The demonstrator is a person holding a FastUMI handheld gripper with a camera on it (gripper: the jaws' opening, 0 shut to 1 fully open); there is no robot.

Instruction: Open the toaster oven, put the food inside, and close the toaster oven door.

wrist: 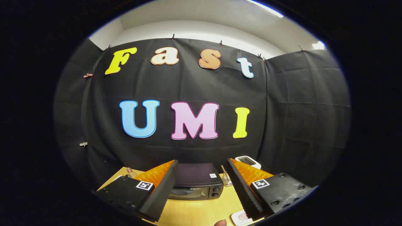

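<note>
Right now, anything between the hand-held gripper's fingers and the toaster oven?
No. In the gripper view, only bare wooden table separates the open hand-held gripper from the toaster oven, whose door looks closed.

Cloth-walled booth [298,103], wooden table [201,210]

The dark, box-shaped toaster oven [195,183] stands beyond the gripper [201,185], whose spread fingers hold nothing; the finger at nine o'clock of the oven covers its near side. Its front is too small to tell whether the door is shut tight. A small wire holder with a stick [226,179] at three o'clock of the oven is half hidden by the other finger, contents unclear. Behind that finger, a white flat appliance [248,161] shows just its top. A white round plate [241,218] at five o'clock is cut off below, its food indistinct. A glass jar [130,171] at ten o'clock is blurred.
</note>
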